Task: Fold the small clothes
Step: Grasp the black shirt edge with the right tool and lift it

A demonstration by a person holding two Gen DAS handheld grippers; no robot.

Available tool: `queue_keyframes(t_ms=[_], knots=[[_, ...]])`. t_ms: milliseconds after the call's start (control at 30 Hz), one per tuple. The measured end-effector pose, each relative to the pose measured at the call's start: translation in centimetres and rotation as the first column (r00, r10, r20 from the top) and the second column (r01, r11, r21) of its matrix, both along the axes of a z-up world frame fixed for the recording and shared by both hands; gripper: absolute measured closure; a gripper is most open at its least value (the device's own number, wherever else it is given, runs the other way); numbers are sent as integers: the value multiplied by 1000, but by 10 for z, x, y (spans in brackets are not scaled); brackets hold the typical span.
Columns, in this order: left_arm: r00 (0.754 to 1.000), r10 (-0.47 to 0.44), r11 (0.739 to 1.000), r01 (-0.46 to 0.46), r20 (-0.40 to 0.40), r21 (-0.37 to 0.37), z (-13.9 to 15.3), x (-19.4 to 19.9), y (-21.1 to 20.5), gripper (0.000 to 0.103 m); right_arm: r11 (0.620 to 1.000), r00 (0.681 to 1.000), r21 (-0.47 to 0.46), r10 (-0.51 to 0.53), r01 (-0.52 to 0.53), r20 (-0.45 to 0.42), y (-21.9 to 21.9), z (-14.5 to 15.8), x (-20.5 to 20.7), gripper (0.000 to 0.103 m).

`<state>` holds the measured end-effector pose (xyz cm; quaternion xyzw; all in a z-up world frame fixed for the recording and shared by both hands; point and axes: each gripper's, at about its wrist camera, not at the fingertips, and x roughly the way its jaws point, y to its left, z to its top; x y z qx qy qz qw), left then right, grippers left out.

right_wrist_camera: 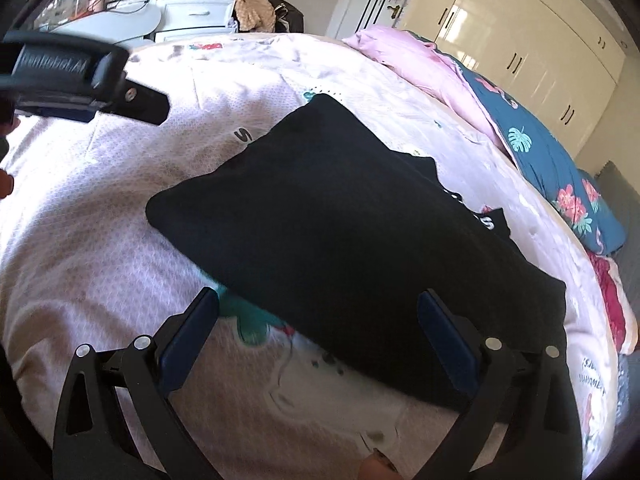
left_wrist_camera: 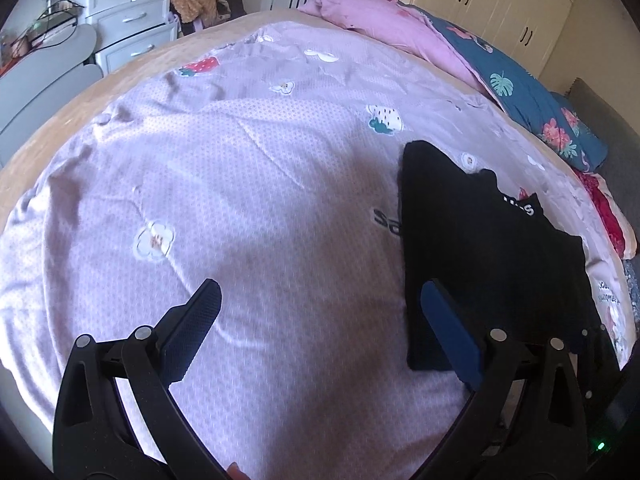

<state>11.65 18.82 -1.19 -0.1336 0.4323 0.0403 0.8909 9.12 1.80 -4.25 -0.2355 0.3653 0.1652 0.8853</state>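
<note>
A black top [right_wrist_camera: 340, 240] lies folded flat on the bed [left_wrist_camera: 240, 184]. The bed has a light purple cover with little flowers and strawberries on it. A strip with white letters [right_wrist_camera: 478, 216] peeks out along the far edge of the black top.

The left gripper [left_wrist_camera: 320, 300] is over the bed with its two fingers spread wide apart. It holds nothing. Its left finger [left_wrist_camera: 192, 328] is over bare cover, and its right finger [left_wrist_camera: 448, 332] is over the near edge of the black top.

The right gripper [right_wrist_camera: 318, 308] is wide open too, and it holds nothing. The near edge of the black top sits between its fingers, and I cannot tell if they touch the cloth. In the right wrist view the left gripper also shows far off to the left.

At the far side of the bed a pink blanket [left_wrist_camera: 384, 24] is bunched up beside a blue quilt [left_wrist_camera: 532, 108] with leaves and flowers. White drawers [left_wrist_camera: 128, 12] stand past the bed, and white cupboards [right_wrist_camera: 520, 36] line the wall.
</note>
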Motion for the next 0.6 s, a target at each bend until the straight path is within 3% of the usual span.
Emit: queue_keyframes(t_ms=[233, 500, 533, 567, 600], knots=[[1000, -3, 1000, 3, -12, -6, -4, 30, 4, 9, 1000, 1000, -24, 9, -9, 10, 12, -8, 20, 4], [999, -29, 993, 26, -28, -117, -5, 72, 2, 9, 998, 997, -57, 9, -5, 74, 18, -7, 36, 6], [999, -37, 991, 32, -31, -133, -5, 77, 0, 9, 999, 996, -46, 7, -3, 90, 16, -4, 36, 9], [998, -49, 987, 42, -36, -154, -5, 83, -3, 9, 1000, 994, -21, 13, -11, 109, 13, 1, 34, 22], [998, -58, 984, 51, -38, -171, -5, 87, -5, 9, 1000, 993, -1, 22, -22, 113, 10, 5, 33, 27]])
